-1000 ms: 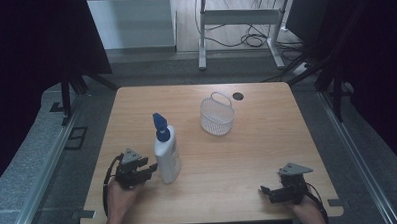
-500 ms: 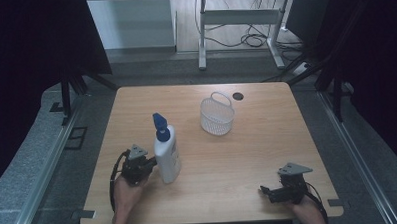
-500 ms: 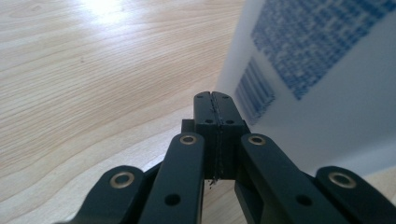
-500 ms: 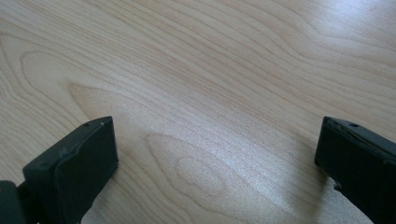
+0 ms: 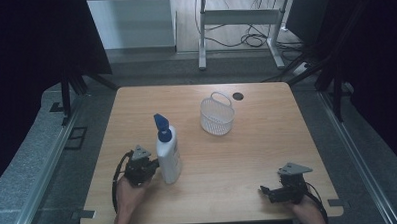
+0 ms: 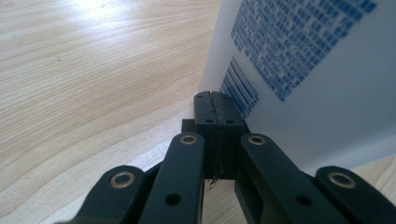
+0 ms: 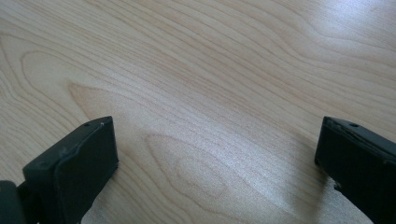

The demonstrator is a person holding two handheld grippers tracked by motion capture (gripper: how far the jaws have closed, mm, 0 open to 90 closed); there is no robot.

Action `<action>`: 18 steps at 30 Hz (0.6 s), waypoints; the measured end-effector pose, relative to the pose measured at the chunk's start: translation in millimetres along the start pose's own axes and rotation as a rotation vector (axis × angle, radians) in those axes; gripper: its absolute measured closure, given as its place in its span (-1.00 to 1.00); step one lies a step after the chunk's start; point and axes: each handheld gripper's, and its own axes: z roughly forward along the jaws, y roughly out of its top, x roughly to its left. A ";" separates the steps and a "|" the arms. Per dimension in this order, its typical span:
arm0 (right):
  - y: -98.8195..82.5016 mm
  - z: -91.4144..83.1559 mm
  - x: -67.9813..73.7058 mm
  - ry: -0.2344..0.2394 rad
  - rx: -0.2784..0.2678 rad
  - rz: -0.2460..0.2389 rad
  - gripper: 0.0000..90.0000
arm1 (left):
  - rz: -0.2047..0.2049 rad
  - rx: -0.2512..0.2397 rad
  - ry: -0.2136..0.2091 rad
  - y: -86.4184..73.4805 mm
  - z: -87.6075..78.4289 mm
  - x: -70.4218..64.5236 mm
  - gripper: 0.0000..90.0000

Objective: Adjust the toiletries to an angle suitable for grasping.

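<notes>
Left tool closed empty, tip against bottle; right tool wide open, near table front edge.

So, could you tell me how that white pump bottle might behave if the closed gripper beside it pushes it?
The bottle stands tall on a narrow base, so it probably tips rather than slides. Its smooth plastic may let the shut left gripper slip off.

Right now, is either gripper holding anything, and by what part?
Nothing is held. The left gripper is shut empty beside the white bottle; the right gripper is open over bare table.
</notes>
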 end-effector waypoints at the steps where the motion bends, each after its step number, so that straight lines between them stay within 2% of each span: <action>1: 0.0 0.0 0.0 0.000 0.000 0.000 -1.00 | 0.002 0.001 -0.002 0.2 0.3 -0.5 0.98; 9: 0.1 0.1 0.0 0.000 0.000 -0.001 -1.00 | 0.017 0.005 -0.014 2.8 4.7 -7.5 0.98; 18: 0.2 0.2 0.1 0.001 0.000 -0.001 -1.00 | 0.052 0.007 -0.034 8.3 13.5 -22.5 0.98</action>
